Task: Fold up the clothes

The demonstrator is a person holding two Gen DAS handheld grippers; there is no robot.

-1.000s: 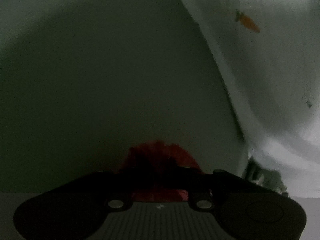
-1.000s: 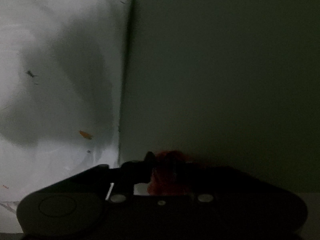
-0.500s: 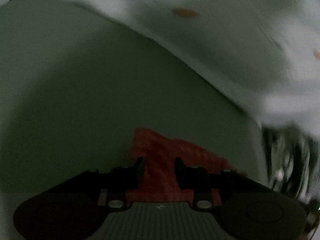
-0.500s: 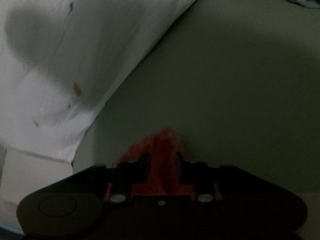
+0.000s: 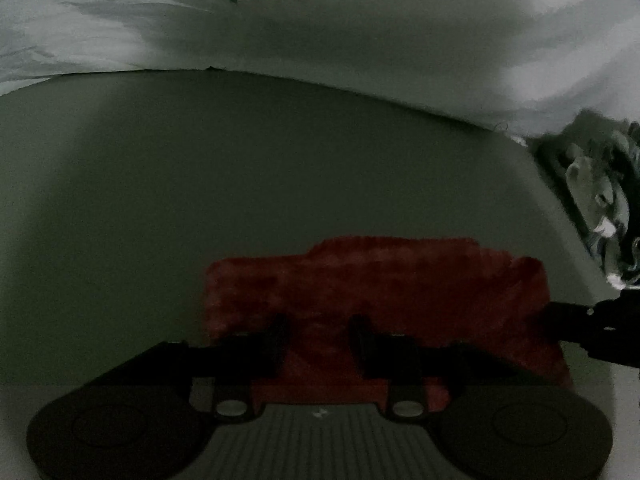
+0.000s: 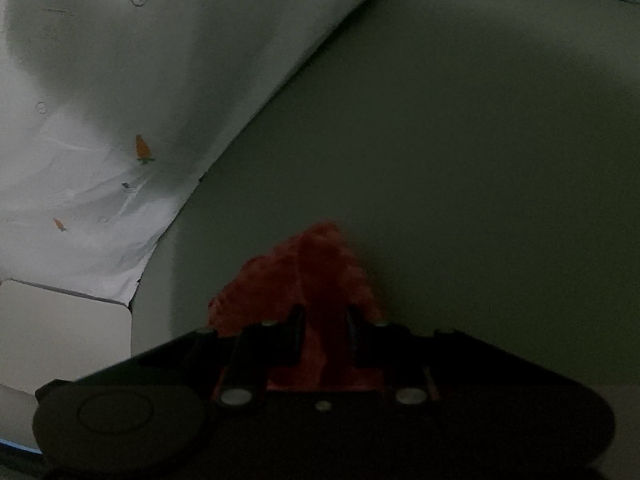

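Note:
A fuzzy red garment (image 5: 376,280) lies on a dull green surface (image 5: 240,180) close under both cameras. My left gripper (image 5: 318,332) has its jaws apart with the red cloth between and beneath the fingers. The right gripper shows at the right edge of the left wrist view (image 5: 596,328), at the garment's right end. In the right wrist view the red garment (image 6: 320,264) rises in a peak between the fingers of my right gripper (image 6: 323,326), whose jaws also stand apart around it.
A white sheet printed with small carrots (image 5: 360,28) lies beyond the green surface, and at upper left in the right wrist view (image 6: 100,120). A patterned grey and white cloth heap (image 5: 600,196) sits at the right. A pale flat edge (image 6: 60,332) shows at lower left.
Both grippers have opened from a shut grip on the red cloth. The cameras swung, and more of the red garment now spreads in front of the left gripper.

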